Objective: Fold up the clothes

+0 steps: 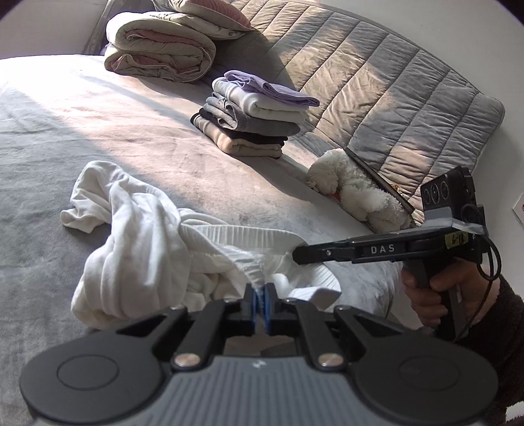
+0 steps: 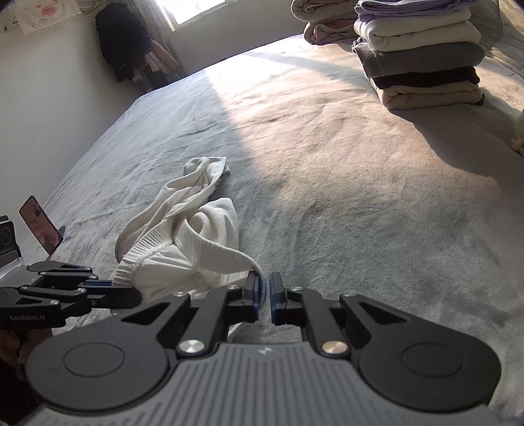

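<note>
The bed [image 2: 327, 147] carries everything. On it, at 7 o'clock from the folded stack [image 1: 249, 114], lies the white garment [image 1: 137, 236], crumpled. It looks light, soft and limp, so it will sag; its ribbed band [image 1: 235, 234] is the firmest place to hold. The left gripper [image 1: 261, 300] has its jaws closed on this band. The right gripper [image 2: 264, 296] has jaws almost closed, pinching the band's edge. Only the left view shows the plush toy [image 1: 353, 190]; only the right shows the phone [image 2: 41, 226] and the window [image 2: 193, 9].
</note>
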The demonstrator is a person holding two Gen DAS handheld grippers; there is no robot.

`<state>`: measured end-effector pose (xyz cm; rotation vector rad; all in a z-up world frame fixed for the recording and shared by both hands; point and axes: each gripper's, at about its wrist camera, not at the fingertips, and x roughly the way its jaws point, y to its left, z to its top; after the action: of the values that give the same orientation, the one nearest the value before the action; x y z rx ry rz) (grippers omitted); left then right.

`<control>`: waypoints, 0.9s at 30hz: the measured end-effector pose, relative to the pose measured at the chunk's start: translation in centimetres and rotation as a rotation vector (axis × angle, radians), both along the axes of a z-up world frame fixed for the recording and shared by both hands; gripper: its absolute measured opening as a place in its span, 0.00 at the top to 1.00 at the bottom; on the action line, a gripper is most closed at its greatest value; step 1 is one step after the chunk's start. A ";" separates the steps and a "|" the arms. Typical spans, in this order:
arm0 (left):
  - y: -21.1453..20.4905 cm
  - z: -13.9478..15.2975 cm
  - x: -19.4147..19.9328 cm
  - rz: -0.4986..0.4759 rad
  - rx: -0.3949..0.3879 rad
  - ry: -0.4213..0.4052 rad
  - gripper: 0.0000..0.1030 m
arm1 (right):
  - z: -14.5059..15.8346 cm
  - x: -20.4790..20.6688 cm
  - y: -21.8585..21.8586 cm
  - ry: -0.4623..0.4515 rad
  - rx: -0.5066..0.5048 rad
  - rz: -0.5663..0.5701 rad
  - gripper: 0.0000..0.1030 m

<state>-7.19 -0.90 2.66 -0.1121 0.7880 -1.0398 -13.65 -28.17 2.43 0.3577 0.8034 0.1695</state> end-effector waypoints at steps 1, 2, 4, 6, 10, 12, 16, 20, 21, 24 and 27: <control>0.5 0.2 0.1 0.013 -0.009 -0.003 0.96 | 0.2 -0.1 0.2 -0.005 0.000 0.009 0.94; 1.1 0.4 0.2 0.029 -0.020 -0.005 0.97 | 0.3 -0.1 0.3 -0.008 -0.004 0.014 0.94; 2.2 0.8 0.5 0.062 -0.041 -0.003 0.98 | 0.4 0.0 0.6 -0.009 -0.026 0.017 0.95; 3.5 0.8 1.2 0.104 -0.057 0.026 0.98 | 0.1 0.1 0.5 0.001 -0.022 0.018 0.95; 5.1 -0.3 2.4 0.169 -0.109 0.127 0.96 | -0.4 0.5 0.6 0.026 0.014 0.032 0.95; 5.2 -0.7 2.8 0.185 -0.122 0.161 0.95 | -0.3 0.6 0.9 0.027 0.015 0.043 0.90; 4.3 -0.7 3.2 0.226 -0.115 0.146 0.63 | -0.2 0.9 1.0 0.022 0.042 0.031 0.71; 3.0 -0.1 3.9 0.279 -0.065 0.066 0.42 | 0.2 1.2 1.6 -0.009 0.044 0.028 0.44; 2.7 0.1 4.1 0.290 -0.052 0.046 0.38 | 0.3 1.3 1.8 -0.012 0.043 0.032 0.44; 1.5 0.1 4.8 0.316 -0.001 0.000 0.37 | 0.6 1.9 2.5 -0.025 0.045 0.046 0.42; 0.4 -0.8 5.7 0.335 0.048 0.010 0.37 | 0.6 2.7 3.6 -0.021 0.040 0.066 0.42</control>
<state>-1.47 -0.46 1.83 -0.2013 0.7723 -0.7032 -11.00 -24.53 3.00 0.3668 0.7925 0.2512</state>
